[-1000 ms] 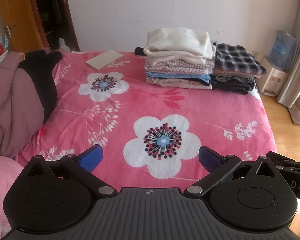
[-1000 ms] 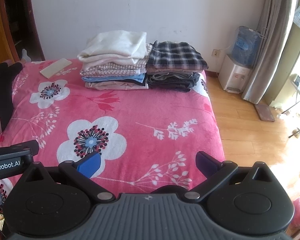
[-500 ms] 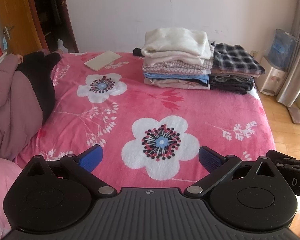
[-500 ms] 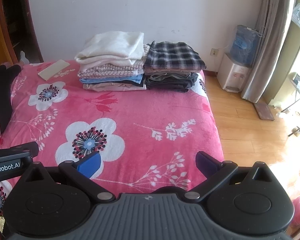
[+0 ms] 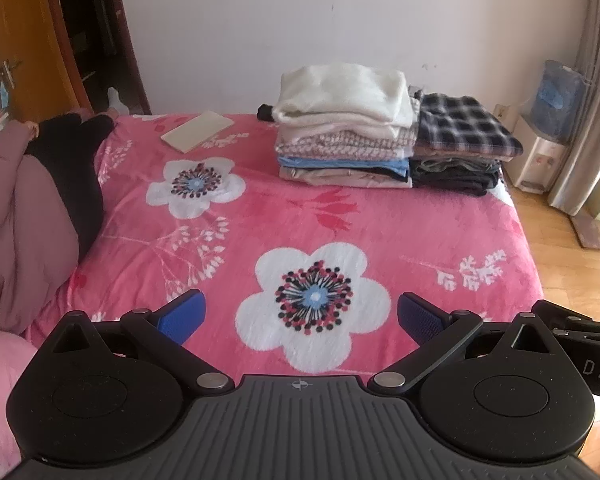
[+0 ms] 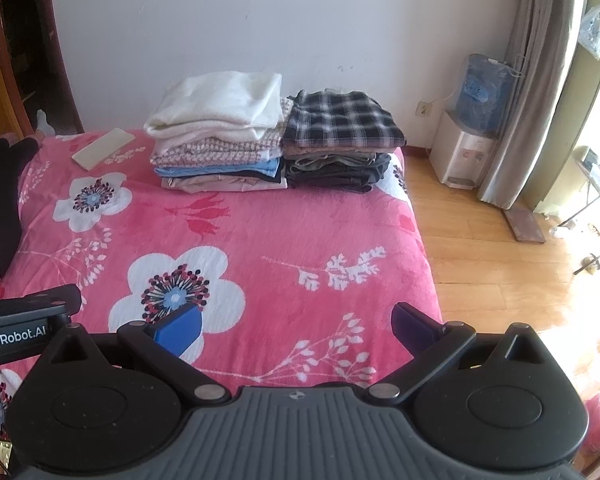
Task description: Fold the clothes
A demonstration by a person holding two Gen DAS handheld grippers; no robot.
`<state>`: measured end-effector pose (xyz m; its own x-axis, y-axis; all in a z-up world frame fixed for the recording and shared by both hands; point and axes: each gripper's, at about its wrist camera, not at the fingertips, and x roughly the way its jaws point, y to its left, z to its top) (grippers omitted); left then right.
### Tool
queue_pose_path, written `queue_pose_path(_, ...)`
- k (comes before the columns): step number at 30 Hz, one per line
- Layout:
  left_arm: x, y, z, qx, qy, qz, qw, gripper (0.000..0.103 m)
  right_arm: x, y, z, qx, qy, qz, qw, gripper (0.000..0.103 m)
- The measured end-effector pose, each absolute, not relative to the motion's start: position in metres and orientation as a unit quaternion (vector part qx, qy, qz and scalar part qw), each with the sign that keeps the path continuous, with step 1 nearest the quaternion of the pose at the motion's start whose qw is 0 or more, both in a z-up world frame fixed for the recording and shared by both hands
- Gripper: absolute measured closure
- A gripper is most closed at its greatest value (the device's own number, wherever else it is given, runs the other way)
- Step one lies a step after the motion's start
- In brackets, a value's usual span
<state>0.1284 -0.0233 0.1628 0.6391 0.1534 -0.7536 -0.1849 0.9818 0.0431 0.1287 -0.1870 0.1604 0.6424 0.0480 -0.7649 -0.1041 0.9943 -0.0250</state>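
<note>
Two stacks of folded clothes sit at the far end of the pink flowered bed. The taller stack has a white garment on top. Beside it to the right, the second stack is topped by a dark plaid shirt. In the right wrist view the taller stack stands left of the plaid one. My left gripper hovers open over the bed's near part, nothing between its blue pads. My right gripper is open too, over the bed's near right corner, holding nothing.
A mauve padded coat and a black garment lie heaped at the bed's left edge. A flat beige item lies at the far left. A water dispenser, a curtain and wooden floor are to the right.
Both views have shifted slightly, the stacks sliding a little left and down in frame. Both grippers stay open and empty.
</note>
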Motion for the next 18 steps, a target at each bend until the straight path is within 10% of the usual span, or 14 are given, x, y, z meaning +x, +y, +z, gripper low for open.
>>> queue_pose_path(18,0.149,-0.026,0.176,-0.015,0.407,0.092,0.908,0.000,0.148,-0.194,0.177,-0.024,0.413,0.032,0.910,0.000)
